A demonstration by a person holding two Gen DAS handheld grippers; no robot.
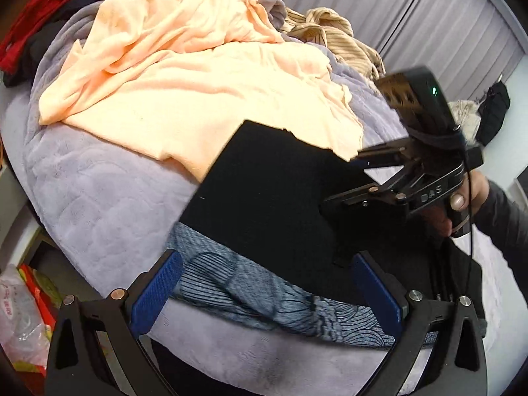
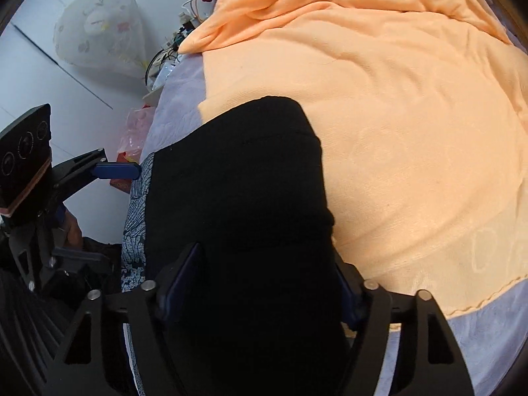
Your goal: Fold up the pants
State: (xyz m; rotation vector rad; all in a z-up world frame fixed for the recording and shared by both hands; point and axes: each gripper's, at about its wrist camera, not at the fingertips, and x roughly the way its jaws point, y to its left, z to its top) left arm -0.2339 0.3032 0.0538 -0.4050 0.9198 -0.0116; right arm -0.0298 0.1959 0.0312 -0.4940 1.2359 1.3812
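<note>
The black pants [image 1: 264, 194] lie folded on the bed, across a blue-grey patterned garment [image 1: 237, 280]. My left gripper [image 1: 267, 287] is open and empty, its blue pads [image 1: 158, 287] wide apart above the patterned garment at the pants' near edge. My right gripper [image 2: 264, 283] is open, its jaws standing either side of the black pants [image 2: 237, 198], which fill the gap; no grip shows. The right gripper also shows in the left wrist view [image 1: 356, 178], low over the pants' right part. The left gripper shows in the right wrist view [image 2: 115, 170], at the left.
A peach towel [image 1: 198, 76] covers the lavender blanket [image 1: 99, 204] behind the pants. A tan ribbed garment [image 1: 333, 33] and red clothes [image 1: 43, 10] lie at the back. Plastic bags [image 1: 23, 316] sit on the floor left of the bed. A white bag [image 2: 102, 29] stands by the wall.
</note>
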